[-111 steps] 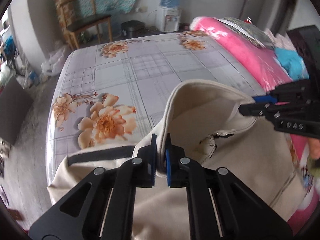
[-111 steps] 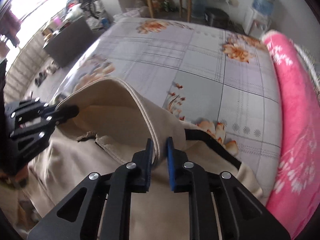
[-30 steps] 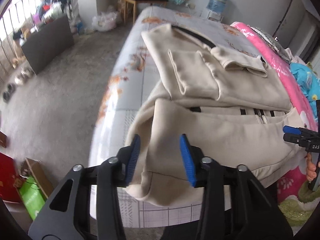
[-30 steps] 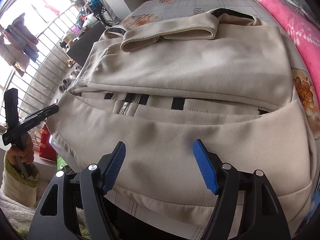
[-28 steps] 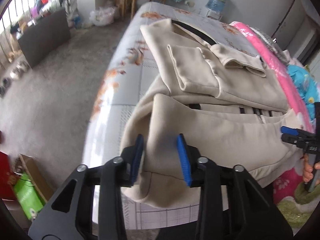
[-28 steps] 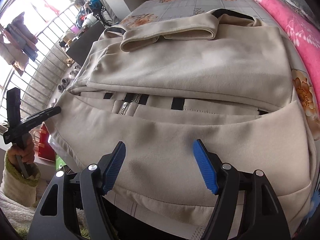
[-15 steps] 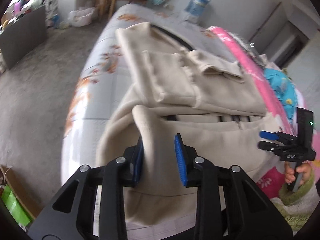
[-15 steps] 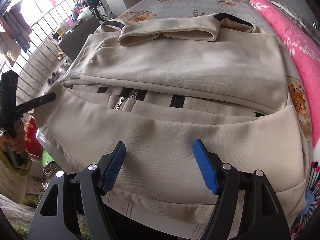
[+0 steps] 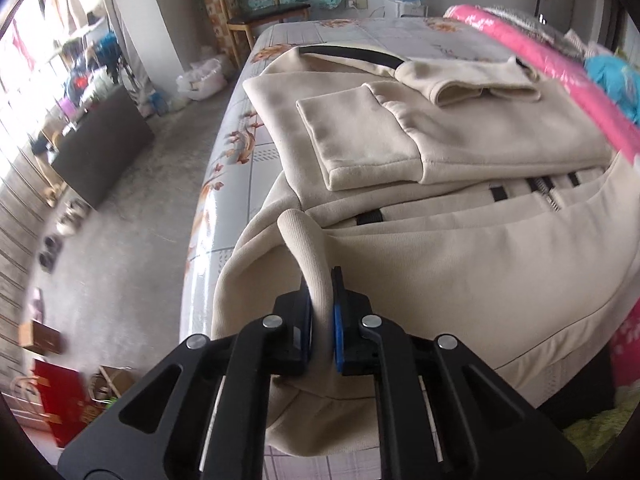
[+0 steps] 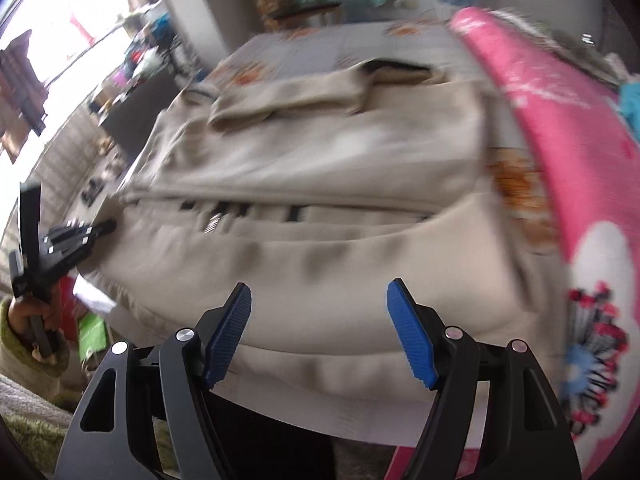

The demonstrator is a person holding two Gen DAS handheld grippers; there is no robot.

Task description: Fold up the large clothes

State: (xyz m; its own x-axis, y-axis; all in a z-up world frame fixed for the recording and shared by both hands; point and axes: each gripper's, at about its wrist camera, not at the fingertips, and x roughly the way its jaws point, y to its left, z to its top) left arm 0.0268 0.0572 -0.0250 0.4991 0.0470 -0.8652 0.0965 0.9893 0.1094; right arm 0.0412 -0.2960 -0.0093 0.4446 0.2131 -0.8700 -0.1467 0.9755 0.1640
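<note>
A large cream fleece zip-up jacket point(image 9: 460, 264) lies on the bed point(image 9: 384, 32) with the grey floral-print sheet, its upper half already folded over into a flat stack with a sleeve cuff resting on top, and its lower half spilling over the near edge of the bed. The black zipper tape shows in a line between the folded stack and the loose lower panel.

The left gripper point(image 9: 321, 312) has just been closing its jaws, and a raised ridge of the jacket's ribbed hem now stands pinched between the blue pads, at the jacket's near left corner where it hangs off the bed edge. The cloth rises in a narrow loop straight up out of the jaws.

The right gripper point(image 10: 318, 330) hovers over the jacket's near right part with its jaws spread wide and nothing between them; the cream cloth lies behind and below the blue pads. This view is smeared, so it is hard to say whether the pads brush the fabric, but they appear clear of it. In the same view the left gripper shows at the jacket's far left edge, held by a hand point(image 10: 28, 316) in a green fuzzy sleeve.

A rolled pink blanket point(image 9: 560, 76) lies along the jacket's right side on the bed.
</note>
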